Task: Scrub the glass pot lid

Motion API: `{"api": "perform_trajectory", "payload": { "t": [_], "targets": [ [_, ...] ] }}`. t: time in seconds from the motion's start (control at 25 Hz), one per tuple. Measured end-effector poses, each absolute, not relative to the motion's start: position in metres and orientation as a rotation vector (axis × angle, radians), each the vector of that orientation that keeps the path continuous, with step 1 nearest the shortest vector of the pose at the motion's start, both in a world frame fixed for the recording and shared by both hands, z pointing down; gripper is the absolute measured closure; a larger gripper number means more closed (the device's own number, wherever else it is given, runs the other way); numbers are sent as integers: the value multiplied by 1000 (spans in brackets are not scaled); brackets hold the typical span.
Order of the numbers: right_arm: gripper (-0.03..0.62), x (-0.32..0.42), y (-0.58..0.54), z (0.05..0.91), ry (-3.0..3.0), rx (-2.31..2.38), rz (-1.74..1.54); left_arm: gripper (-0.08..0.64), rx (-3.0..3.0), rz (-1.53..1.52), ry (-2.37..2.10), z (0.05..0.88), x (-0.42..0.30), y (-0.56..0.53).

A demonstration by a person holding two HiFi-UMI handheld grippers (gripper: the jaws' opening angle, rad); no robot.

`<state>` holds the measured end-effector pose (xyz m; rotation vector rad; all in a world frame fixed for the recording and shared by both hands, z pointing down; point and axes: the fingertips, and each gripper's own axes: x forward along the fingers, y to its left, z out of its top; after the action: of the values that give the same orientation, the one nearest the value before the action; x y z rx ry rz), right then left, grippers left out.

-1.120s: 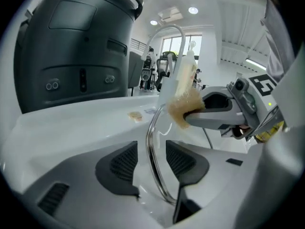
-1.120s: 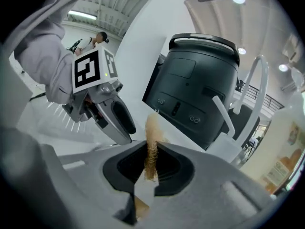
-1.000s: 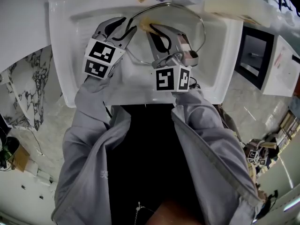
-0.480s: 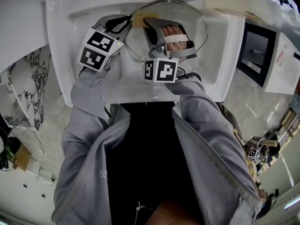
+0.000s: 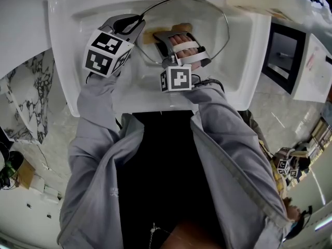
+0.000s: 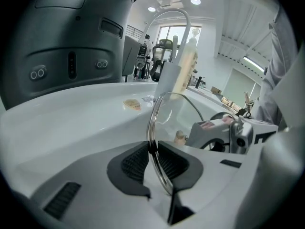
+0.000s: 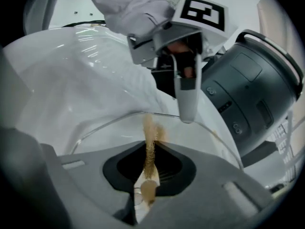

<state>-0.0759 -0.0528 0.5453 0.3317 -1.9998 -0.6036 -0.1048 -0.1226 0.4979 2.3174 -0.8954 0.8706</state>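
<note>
Occupying sink (image 5: pixel 249 71): glass lid (image 5: pixel 210 35); bottle (image 6: pixel 189 63) behind, grey appliance (image 6: pixel 71 42) beside.

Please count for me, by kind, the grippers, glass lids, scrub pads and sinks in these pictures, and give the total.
Grippers: 2 (left gripper, right gripper)
Lid: 1
Pad: 1
Sink: 1
Total: 5
</note>
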Motion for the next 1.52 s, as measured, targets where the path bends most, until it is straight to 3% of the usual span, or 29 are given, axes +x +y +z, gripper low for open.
{"api": "perform_trajectory", "payload": {
  "t": [0.56, 0.84, 1.12, 1.52],
  "targets": [
    [561, -56, 38, 587, -1952, -166, -206, 505, 2289, 877, -913, 504, -106, -122],
    [561, -47, -28, 557, -1960, 148, -381, 505, 2282, 885, -926, 504, -105, -123],
    [561, -29, -133, 468, -1917, 629, -673, 505, 2275, 884, -934, 505, -106, -122],
    [561, -28, -137, 490, -1837, 498, -809, 505, 2272, 879, -945, 505, -105, -122]
  ]
}}
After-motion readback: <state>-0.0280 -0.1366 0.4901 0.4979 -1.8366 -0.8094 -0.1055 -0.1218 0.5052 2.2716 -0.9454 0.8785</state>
